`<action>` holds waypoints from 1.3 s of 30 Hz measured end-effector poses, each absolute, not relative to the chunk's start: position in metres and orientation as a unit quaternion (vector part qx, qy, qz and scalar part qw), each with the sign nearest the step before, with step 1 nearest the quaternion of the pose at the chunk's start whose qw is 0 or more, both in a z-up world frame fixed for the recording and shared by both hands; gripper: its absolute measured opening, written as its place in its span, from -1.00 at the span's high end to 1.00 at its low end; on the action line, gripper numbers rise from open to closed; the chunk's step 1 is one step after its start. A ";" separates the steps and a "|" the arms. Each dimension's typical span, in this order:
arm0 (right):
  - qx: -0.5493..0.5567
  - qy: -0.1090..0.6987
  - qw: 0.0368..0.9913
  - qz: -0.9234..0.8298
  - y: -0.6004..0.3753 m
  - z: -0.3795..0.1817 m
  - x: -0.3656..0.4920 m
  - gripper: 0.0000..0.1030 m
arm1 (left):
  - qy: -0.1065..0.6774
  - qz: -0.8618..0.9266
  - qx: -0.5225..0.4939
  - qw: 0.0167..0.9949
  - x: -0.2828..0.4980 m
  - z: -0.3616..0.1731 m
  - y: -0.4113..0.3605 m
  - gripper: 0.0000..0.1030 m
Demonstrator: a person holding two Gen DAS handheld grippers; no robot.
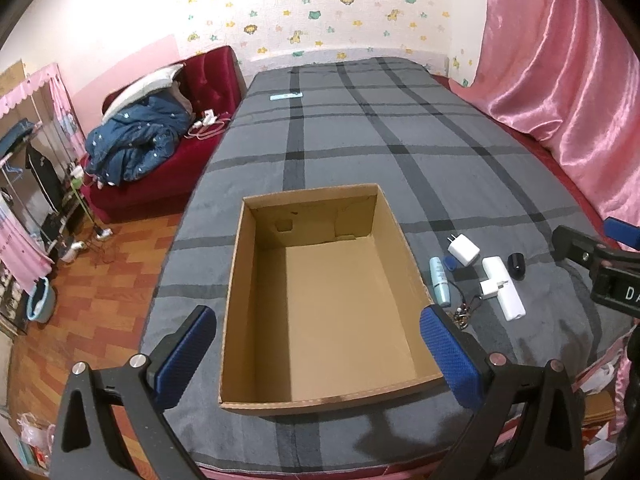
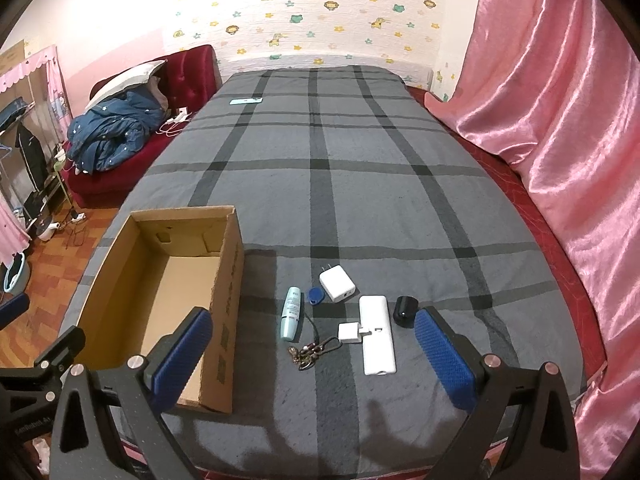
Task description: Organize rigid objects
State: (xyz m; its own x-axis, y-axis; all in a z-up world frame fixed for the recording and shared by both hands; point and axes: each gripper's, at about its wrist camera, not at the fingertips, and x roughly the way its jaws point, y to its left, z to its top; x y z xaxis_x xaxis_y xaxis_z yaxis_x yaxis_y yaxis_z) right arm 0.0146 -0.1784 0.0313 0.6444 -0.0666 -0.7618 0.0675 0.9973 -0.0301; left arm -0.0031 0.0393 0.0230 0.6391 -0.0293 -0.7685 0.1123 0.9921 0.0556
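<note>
An empty cardboard box (image 1: 392,216) (image 2: 228,304) stands open on the grey plaid bed (image 1: 360,140) (image 2: 340,184). To its right lie a pale blue tube (image 2: 291,313) (image 1: 439,281), a blue key fob (image 2: 315,295), a white charger (image 2: 338,283) (image 1: 463,249), a long white power bank (image 2: 377,334) (image 1: 503,288) with a small white plug (image 2: 348,333), a black round case (image 2: 405,311) (image 1: 516,266) and a key ring (image 2: 312,352). My left gripper (image 1: 316,346) hangs open above the box. My right gripper (image 2: 316,344) hangs open above the small items.
A light blue phone (image 2: 245,100) (image 1: 285,96) lies at the bed's far end. A red sofa (image 1: 160,168) with a blue quilt stands on the left, pink curtains (image 2: 560,140) hang on the right. The wooden floor (image 1: 92,300) on the left holds racks and a basin.
</note>
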 end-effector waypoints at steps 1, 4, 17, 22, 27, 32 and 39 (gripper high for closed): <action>0.001 0.420 0.907 -0.038 -0.179 0.031 0.015 -1.00 | 0.425 -0.040 0.047 0.903 -0.002 0.022 0.041 -1.00; 0.002 0.418 0.908 -0.039 -0.182 0.030 0.019 -1.00 | 0.424 -0.032 0.045 0.904 0.003 0.022 0.048 -1.00; -0.002 0.418 0.907 -0.061 -0.202 0.018 0.030 -1.00 | 0.423 -0.020 0.049 0.905 0.027 0.009 0.072 -1.00; 0.003 0.424 0.903 -0.064 -0.210 0.008 0.037 -0.99 | 0.431 -0.015 0.052 0.901 0.039 -0.004 0.081 -1.00; 0.006 0.442 0.894 -0.070 -0.216 -0.009 0.042 -0.99 | 0.449 -0.005 0.051 0.892 0.058 -0.027 0.094 -1.00; 0.008 0.453 0.889 -0.075 -0.221 -0.022 0.045 -1.00 | 0.463 -0.003 0.051 0.885 0.075 -0.054 0.105 -1.00; 0.007 0.462 0.883 -0.079 -0.224 -0.033 0.047 -0.99 | 0.494 0.007 0.051 0.868 0.097 -0.088 0.119 -1.00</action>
State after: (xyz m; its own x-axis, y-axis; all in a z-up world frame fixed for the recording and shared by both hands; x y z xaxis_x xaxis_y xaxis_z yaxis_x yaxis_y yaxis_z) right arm 0.0468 -0.2238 -0.0329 0.5602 -0.1326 -0.8177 0.1453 0.9875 -0.0605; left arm 0.0974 0.1189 -0.0880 0.5124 0.0630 -0.8564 0.0381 0.9946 0.0960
